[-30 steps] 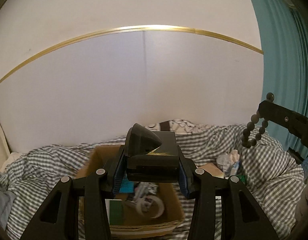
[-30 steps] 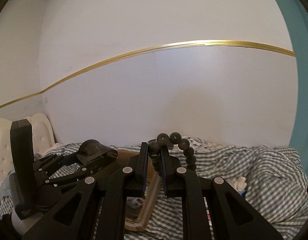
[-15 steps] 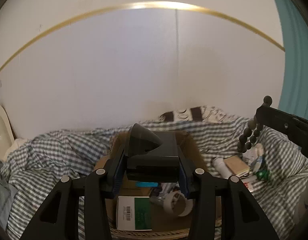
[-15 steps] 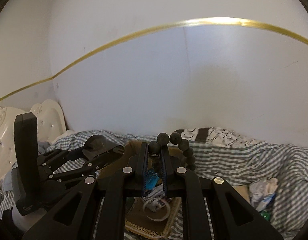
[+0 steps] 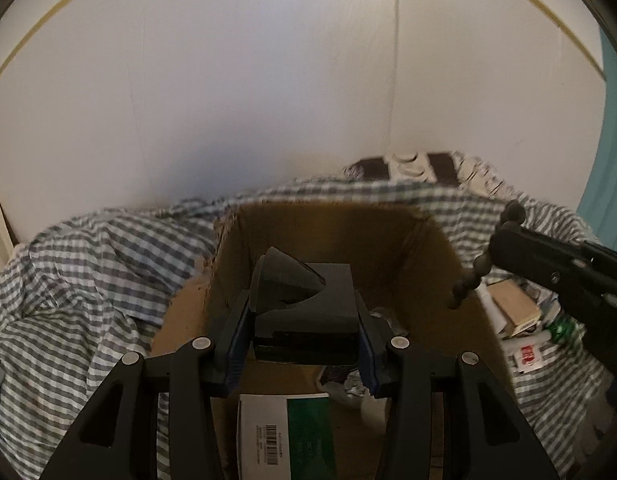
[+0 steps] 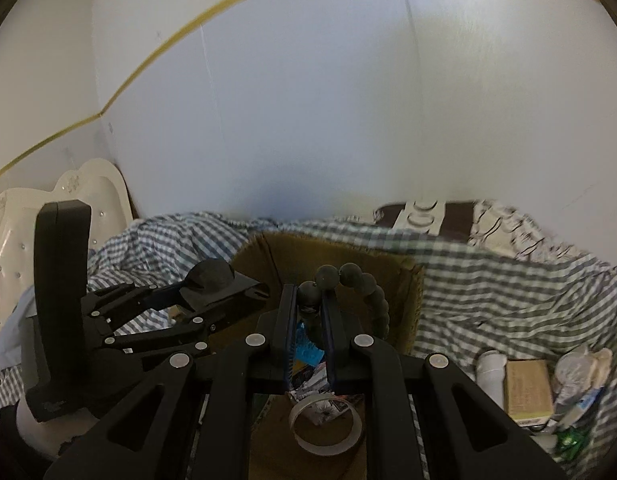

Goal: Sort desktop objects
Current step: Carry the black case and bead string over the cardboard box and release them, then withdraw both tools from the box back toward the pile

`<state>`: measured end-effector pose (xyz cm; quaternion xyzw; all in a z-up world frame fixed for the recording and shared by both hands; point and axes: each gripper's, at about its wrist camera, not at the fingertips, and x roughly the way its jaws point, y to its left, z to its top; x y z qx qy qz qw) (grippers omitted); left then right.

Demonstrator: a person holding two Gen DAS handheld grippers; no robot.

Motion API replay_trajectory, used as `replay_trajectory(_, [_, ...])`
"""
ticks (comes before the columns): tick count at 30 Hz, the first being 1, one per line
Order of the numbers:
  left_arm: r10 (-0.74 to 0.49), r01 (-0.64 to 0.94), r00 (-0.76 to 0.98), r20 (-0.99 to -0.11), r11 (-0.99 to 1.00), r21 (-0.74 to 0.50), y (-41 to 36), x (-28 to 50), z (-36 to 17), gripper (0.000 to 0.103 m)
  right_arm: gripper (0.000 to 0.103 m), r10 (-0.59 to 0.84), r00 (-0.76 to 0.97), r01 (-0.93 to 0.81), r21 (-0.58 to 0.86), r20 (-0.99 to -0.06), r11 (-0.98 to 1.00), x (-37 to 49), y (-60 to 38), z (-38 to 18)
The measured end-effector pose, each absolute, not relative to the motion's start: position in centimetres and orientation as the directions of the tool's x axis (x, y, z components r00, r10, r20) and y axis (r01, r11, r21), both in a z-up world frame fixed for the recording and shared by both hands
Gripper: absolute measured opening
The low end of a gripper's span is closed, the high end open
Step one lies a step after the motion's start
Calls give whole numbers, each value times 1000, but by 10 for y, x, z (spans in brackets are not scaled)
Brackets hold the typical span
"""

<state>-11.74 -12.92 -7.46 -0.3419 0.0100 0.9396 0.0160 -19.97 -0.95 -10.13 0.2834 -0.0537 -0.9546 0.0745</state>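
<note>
gripping black box (image 5: 308, 304), bead string (image 6: 362, 284); green booklet (image 5: 288, 428) barcode text seemingly illegible.

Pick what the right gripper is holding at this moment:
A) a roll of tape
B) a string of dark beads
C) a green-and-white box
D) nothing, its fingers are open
B: in the right wrist view the right gripper is shut on the string of dark beads, which arcs up and over its right finger above the cardboard box.
</note>
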Motion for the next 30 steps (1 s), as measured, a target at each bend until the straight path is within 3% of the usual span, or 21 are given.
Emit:
replay_trajectory(7, [-1,-18,-722,-692,-1000,20,-133,-134,-94,47,11,-168,-773,96,150,-612,-984,-231,-9,-135])
replay_trajectory(13, [-15,-21,-724,-689,-999,43,-130,-133,-90,55,13,-176,-756,83,174,-631,-981,-237,-2,-141])
replay_trajectory(30, [-11,-24,-844,-536,-998,57,-103,-71,-9,59,16,-74,-866,21,112,-494,-993,-163,6,-55])
